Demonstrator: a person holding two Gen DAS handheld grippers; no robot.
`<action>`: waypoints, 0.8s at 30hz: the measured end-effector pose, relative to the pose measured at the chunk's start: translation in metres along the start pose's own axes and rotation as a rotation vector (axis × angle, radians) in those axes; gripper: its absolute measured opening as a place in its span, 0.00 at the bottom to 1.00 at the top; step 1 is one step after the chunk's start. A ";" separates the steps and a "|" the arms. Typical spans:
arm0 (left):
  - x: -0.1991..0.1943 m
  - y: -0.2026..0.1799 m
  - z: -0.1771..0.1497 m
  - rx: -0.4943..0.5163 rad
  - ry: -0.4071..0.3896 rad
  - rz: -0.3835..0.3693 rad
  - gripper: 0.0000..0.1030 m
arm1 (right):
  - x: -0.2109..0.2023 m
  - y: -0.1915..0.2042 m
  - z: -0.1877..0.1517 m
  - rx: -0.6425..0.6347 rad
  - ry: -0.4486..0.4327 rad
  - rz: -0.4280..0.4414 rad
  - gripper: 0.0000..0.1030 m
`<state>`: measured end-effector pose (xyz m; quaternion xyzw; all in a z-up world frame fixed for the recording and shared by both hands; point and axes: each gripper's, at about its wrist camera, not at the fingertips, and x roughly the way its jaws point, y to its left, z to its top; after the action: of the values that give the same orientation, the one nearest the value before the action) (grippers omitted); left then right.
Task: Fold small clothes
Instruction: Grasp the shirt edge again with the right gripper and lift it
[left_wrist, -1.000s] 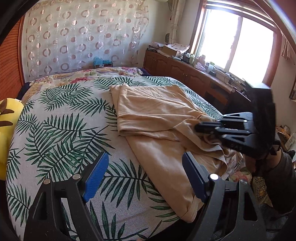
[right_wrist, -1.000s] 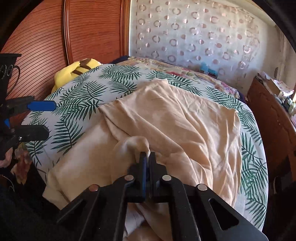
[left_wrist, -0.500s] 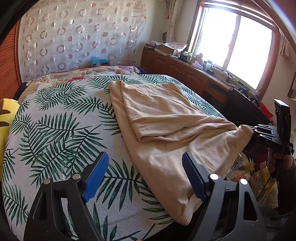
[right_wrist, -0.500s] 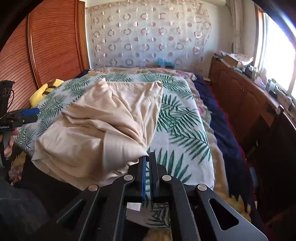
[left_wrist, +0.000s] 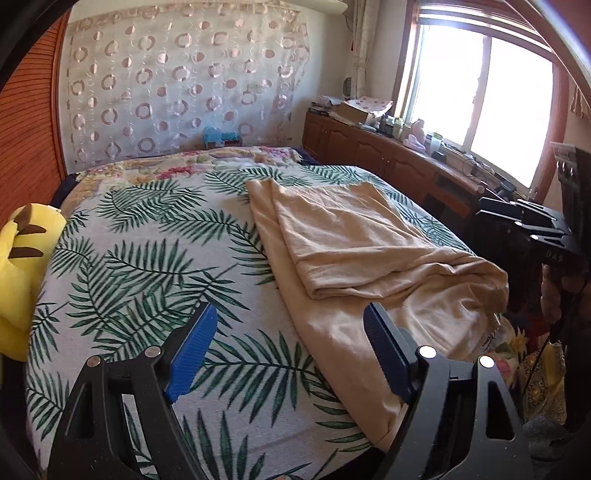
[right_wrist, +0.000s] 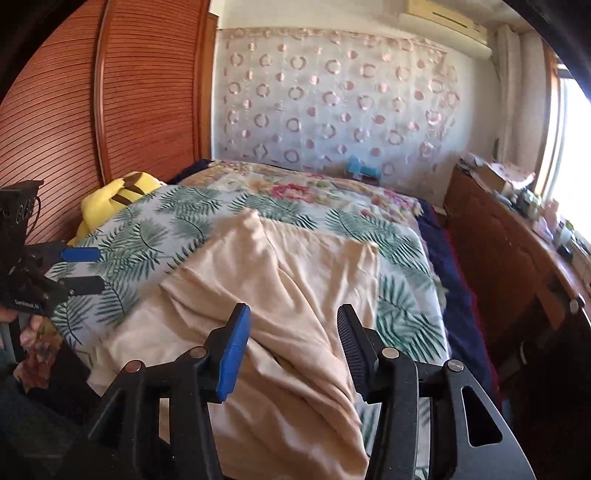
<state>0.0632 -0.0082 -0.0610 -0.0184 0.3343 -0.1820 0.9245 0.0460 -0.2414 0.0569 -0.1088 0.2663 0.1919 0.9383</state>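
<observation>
A beige garment (left_wrist: 354, 236) lies on the palm-leaf bed cover (left_wrist: 147, 258), its upper layer folded over a longer lower layer that hangs off the near edge. My left gripper (left_wrist: 288, 317) hovers open over the bed's near edge, with nothing between its fingers and the cloth just under its right finger. In the right wrist view the garment (right_wrist: 280, 280) lies below my right gripper (right_wrist: 292, 314). Its jaws are opening and its pads are clear of the cloth. The right gripper (left_wrist: 484, 212) also shows at the bed's right side, and the left gripper (right_wrist: 83, 269) at the left.
A yellow plush toy (left_wrist: 22, 266) sits at the bed's left edge by the wooden sliding door (right_wrist: 110, 110). A low wooden cabinet (left_wrist: 388, 155) with clutter runs under the window on the right. A floral blanket (right_wrist: 295, 188) covers the far end of the bed.
The right gripper carried a fold of the garment toward the bed's right side, let it go and drew back with its jaws parting. The cloth now rests folded. The left gripper stayed open and still.
</observation>
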 end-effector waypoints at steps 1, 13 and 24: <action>-0.001 0.002 0.000 -0.006 -0.005 0.000 0.80 | 0.003 0.004 0.004 -0.009 -0.003 0.014 0.50; -0.008 0.022 -0.005 -0.045 -0.031 0.024 0.80 | 0.114 0.049 0.025 -0.077 0.147 0.238 0.51; -0.006 0.035 -0.012 -0.073 -0.031 0.023 0.80 | 0.191 0.090 0.035 -0.197 0.296 0.284 0.50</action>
<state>0.0629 0.0274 -0.0722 -0.0511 0.3263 -0.1586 0.9305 0.1741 -0.0922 -0.0268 -0.1883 0.3939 0.3290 0.8374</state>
